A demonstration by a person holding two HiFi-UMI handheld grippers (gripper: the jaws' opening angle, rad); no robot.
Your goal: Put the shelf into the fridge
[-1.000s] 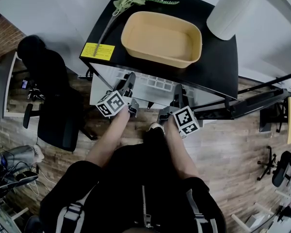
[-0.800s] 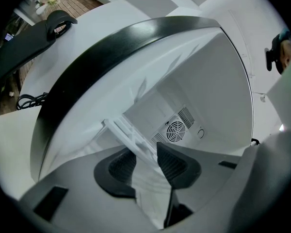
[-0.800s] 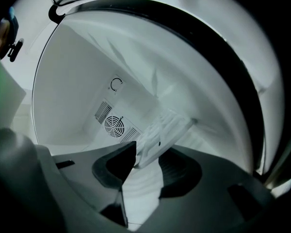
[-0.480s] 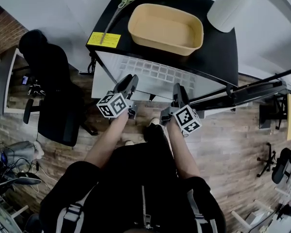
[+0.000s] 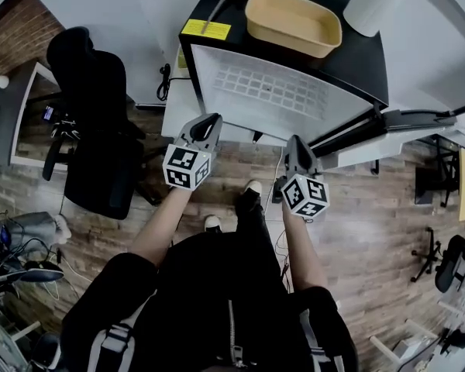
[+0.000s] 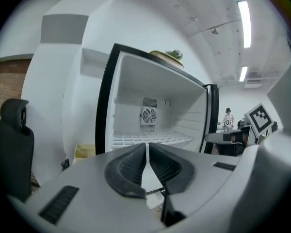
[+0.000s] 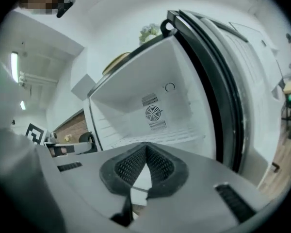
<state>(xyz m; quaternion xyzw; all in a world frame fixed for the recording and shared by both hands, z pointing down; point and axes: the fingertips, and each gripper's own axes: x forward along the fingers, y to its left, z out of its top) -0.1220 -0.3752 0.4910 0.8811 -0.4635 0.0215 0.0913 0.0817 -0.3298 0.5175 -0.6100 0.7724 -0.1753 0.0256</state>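
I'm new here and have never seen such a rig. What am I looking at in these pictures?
A person holds a two-jaw tool in each hand: the left gripper and the right gripper. One picture comes from a head camera looking down; the other two come from cameras riding on each gripper, looking along its jaws. In front stands an open fridge with a white shelf inside and a tan tray on top. Both grippers are shut and hold nothing.
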